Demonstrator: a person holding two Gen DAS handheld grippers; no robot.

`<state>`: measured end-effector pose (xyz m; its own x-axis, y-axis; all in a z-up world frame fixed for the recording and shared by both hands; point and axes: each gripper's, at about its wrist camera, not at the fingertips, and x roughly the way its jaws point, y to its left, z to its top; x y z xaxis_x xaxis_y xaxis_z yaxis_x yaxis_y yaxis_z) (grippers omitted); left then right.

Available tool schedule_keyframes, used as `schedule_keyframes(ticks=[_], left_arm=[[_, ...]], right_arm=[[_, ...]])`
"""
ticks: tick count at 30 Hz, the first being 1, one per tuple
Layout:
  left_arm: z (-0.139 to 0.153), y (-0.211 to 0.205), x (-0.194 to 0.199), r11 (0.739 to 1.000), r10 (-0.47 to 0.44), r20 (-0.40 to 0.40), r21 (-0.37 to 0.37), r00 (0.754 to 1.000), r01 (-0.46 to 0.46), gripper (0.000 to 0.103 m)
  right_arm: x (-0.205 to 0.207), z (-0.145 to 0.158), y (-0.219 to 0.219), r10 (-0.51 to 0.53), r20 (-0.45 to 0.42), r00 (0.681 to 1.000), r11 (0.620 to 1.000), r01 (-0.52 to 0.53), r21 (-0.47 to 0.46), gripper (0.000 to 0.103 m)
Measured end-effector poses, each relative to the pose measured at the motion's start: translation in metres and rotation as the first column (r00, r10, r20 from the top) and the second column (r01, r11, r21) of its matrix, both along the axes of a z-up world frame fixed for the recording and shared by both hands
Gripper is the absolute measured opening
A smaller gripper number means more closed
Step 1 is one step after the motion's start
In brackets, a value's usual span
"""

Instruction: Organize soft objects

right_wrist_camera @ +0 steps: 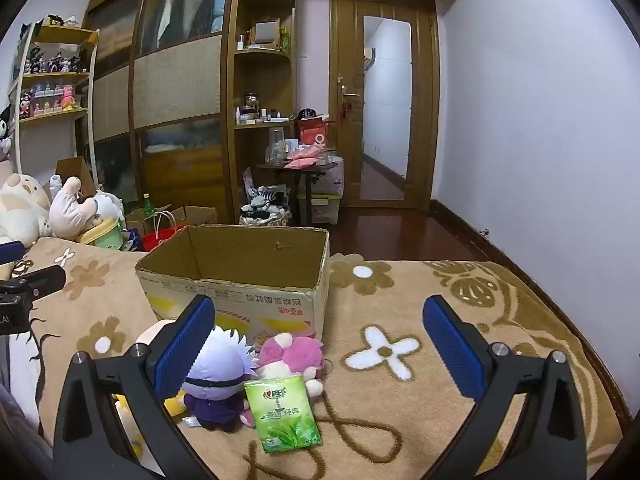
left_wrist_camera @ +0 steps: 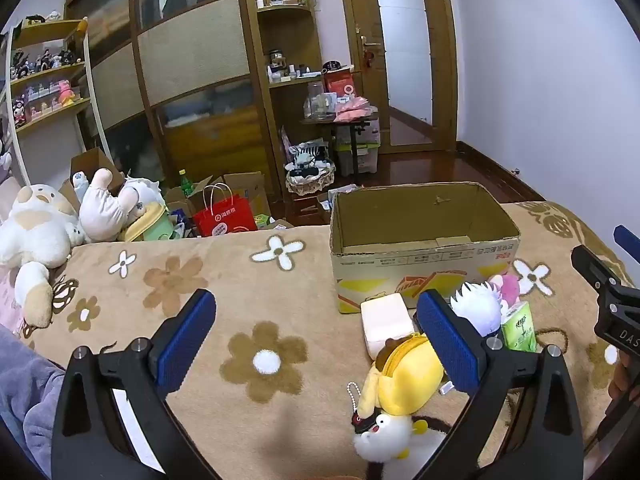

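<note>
Both grippers, left [left_wrist_camera: 316,336] and right [right_wrist_camera: 320,344], gape wide and hold nothing, while the soft toys, a white-haired doll [right_wrist_camera: 218,376], pink plush [right_wrist_camera: 294,356] and yellow pouch [left_wrist_camera: 404,376], huddle on the blanket [right_wrist_camera: 400,400] at the open box's [right_wrist_camera: 240,280] six o'clock.

Open cardboard box [right_wrist_camera: 240,280] upright, plush toys [right_wrist_camera: 224,364] clustered just before it

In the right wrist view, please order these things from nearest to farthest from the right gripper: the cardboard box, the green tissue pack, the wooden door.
1. Green tissue pack, on the blanket, left of centre between the open fingers.
2. Cardboard box, behind the toys.
3. Wooden door, across the room.
</note>
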<state>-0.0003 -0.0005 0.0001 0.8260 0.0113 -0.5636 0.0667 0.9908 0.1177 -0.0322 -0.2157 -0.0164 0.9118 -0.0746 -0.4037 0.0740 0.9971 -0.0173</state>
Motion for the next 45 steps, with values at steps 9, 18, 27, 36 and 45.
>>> schedule_keyframes(ticks=[9,18,27,36,45], left_arm=[[0.0003,0.0021,0.0008,1.000,0.006,-0.008,-0.007,1.000,-0.006,0.100],[0.0000,0.0001,0.0002,1.000,-0.001,-0.001,0.003,1.000,0.001,0.100],[0.0001,0.0002,0.0002,1.000,-0.002,-0.001,0.003,1.000,0.002,0.100],[0.0047,0.0013,-0.0006,1.000,-0.004,0.000,0.004,1.000,0.004,0.100],[0.0065,0.0009,0.0011,1.000,-0.003,0.002,0.006,1.000,0.003,0.100]], right_arm=[[0.0004,-0.0010,0.0007,0.000,-0.008,1.000,1.000,-0.001,-0.005,0.103],[0.0025,-0.0033,-0.0008,-0.001,-0.008,1.000,1.000,0.001,-0.005,0.103],[0.0021,-0.0039,-0.0005,0.000,-0.010,1.000,1.000,0.000,-0.006,0.103],[0.0030,-0.0057,-0.0056,0.004,-0.011,1.000,1.000,-0.004,-0.010,0.103],[0.0050,-0.0070,-0.0049,0.003,-0.012,1.000,1.000,-0.004,-0.012,0.103]])
